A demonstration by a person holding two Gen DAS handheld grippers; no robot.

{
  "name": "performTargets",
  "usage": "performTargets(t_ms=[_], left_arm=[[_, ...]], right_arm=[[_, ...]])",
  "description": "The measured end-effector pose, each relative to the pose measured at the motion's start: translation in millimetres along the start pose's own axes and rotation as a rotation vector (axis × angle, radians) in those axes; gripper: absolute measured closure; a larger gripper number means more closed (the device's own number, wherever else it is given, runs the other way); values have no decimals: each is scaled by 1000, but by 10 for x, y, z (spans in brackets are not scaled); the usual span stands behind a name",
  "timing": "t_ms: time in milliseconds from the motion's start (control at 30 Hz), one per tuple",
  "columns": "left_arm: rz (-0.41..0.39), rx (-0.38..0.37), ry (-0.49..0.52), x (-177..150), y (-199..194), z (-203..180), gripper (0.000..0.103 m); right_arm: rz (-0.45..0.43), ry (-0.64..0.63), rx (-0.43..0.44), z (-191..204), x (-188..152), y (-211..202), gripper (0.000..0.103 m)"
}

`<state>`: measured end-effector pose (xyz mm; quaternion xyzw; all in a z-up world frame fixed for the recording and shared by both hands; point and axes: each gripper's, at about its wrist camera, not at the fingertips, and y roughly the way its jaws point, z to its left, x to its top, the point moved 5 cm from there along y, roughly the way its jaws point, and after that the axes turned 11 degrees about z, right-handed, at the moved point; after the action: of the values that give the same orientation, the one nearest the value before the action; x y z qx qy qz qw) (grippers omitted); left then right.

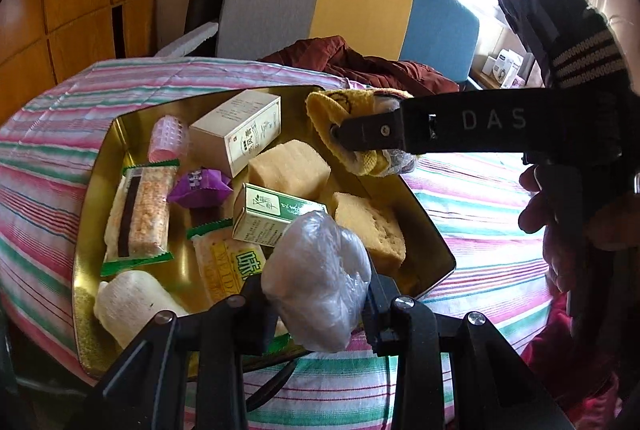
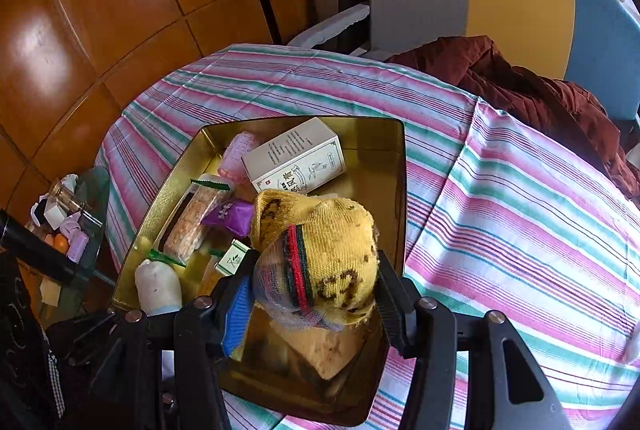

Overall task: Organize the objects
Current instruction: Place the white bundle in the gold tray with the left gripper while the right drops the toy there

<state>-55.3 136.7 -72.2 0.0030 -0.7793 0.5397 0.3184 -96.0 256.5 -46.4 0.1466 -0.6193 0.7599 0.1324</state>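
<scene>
- Your left gripper [image 1: 318,304] is clamped on a crumpled clear plastic bag [image 1: 318,280], held above the near edge of the gold tin tray [image 1: 96,189].
- Your right gripper [image 2: 316,294] pinches a yellow sock [image 2: 320,250] over the tray's near right part.
- The tray sits on the striped cloth [image 2: 500,209]; inside: white box [image 1: 236,131], green box [image 1: 276,216], sponge blocks [image 1: 290,167], purple sweet [image 1: 199,185], wrapped snack bars [image 1: 140,218].
</scene>
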Motion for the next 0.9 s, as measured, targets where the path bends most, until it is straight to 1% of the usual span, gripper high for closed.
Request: performTargets(t_ms=[133, 233, 300, 367, 433, 467, 533, 600, 667, 733, 767, 833, 867, 900], left_arm=[[16, -54, -55, -5, 51, 87, 69], [7, -107, -81, -10, 51, 128, 69], [17, -95, -70, -6, 92, 123, 69], [35, -86, -73, 5, 165, 129, 69], [47, -75, -74, 42, 237, 127, 69], [47, -70, -70, 61, 254, 123, 69], [45, -66, -54, 116, 293, 95, 69], [52, -52, -39, 167, 365, 67, 69], [65, -49, -42, 201, 444, 67, 69], [76, -36, -49, 234, 517, 89, 68], [78, -26, -58, 246, 532, 109, 65], [78, -52, -78, 257, 515, 151, 52], [64, -58, -89, 251, 473, 172, 40], [54, -58, -93, 244, 445, 180, 33]], right_arm=[[7, 3, 8, -11, 69, 56, 48], [5, 3, 13, -4, 98, 73, 48], [6, 3, 21, 13, 139, 101, 44], [7, 11, 10, 19, 193, 146, 39], [5, 18, -2, 21, 227, 186, 37], [4, 26, -3, 12, 231, 199, 32], [7, 46, -3, -21, 217, 215, 28], [5, 64, -7, -74, 181, 211, 28], [3, 103, 2, -174, 101, 182, 28], [1, 115, 3, -204, 73, 167, 28], [-3, 126, 4, -231, 47, 148, 27], [-10, 146, 5, -280, -5, 103, 27], [-14, 153, 6, -295, -30, 80, 26], [-16, 158, 5, -307, -56, 60, 26]])
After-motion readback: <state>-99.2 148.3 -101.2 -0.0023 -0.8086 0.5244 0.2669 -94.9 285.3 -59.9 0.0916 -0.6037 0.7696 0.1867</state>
